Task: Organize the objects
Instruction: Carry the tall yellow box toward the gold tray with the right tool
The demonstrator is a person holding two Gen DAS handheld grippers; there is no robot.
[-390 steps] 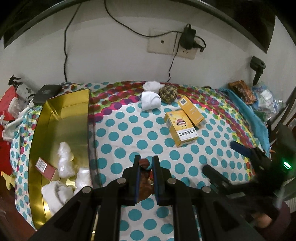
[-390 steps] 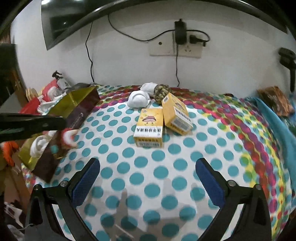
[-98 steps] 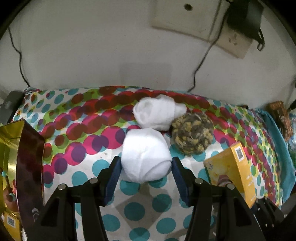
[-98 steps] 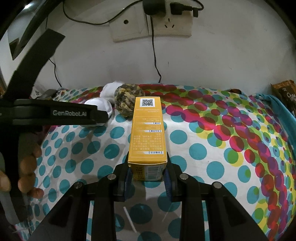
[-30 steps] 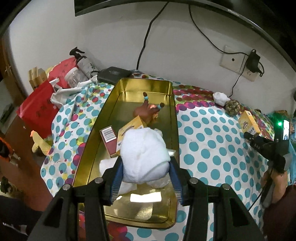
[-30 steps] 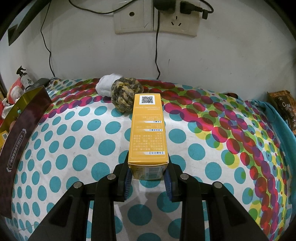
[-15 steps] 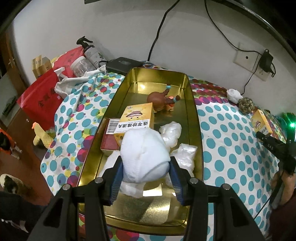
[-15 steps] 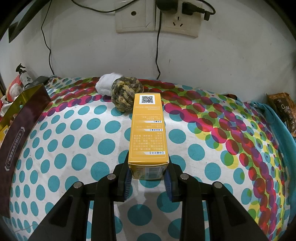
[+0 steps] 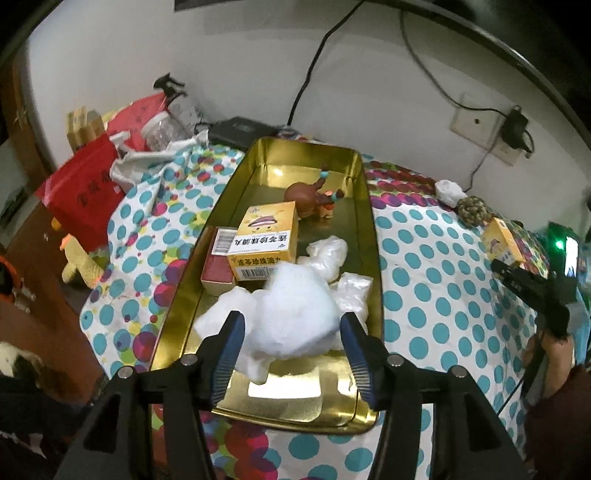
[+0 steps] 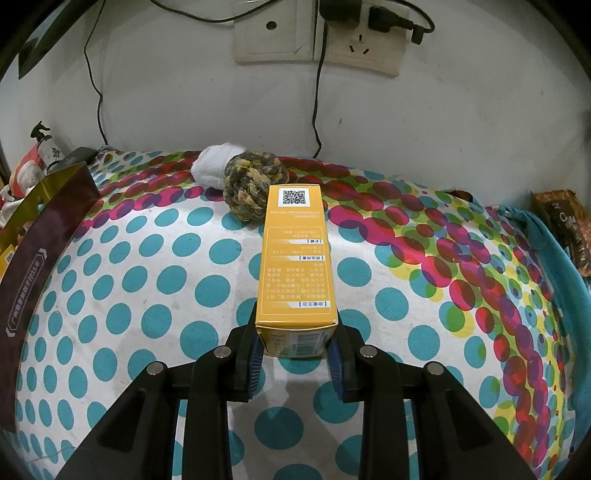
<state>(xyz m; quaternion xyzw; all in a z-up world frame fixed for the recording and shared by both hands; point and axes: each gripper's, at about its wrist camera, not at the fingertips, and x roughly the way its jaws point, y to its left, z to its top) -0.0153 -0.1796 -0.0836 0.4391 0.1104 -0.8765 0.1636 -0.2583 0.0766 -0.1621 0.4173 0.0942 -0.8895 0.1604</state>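
Two claws | left claw point(image 9: 291, 343) wide, white bundle point(image 9: 295, 314) between | right claw point(image 10: 295, 354) clamps yellow box point(image 10: 297, 266)

Centre of the left view: a shiny gold tray point(image 9: 369, 206) holds a white sock bundle point(image 9: 295, 314), a yellow box point(image 9: 266, 236) and a dark red box point(image 9: 216, 267). Around it, the cloth point(image 9: 436, 258) is white with teal dots, turning magenta and green toward the top. Centre of the right view: an orange-yellow carton point(image 10: 297, 258) between blue-padded black fingers point(image 10: 255, 360), before an olive-and-yellow braided ball point(image 10: 251, 181).

A wall socket point(image 10: 317, 35) with a plugged-in charger point(image 10: 334, 9), a red bag point(image 9: 83, 184) and a plastic jar point(image 9: 160, 129).
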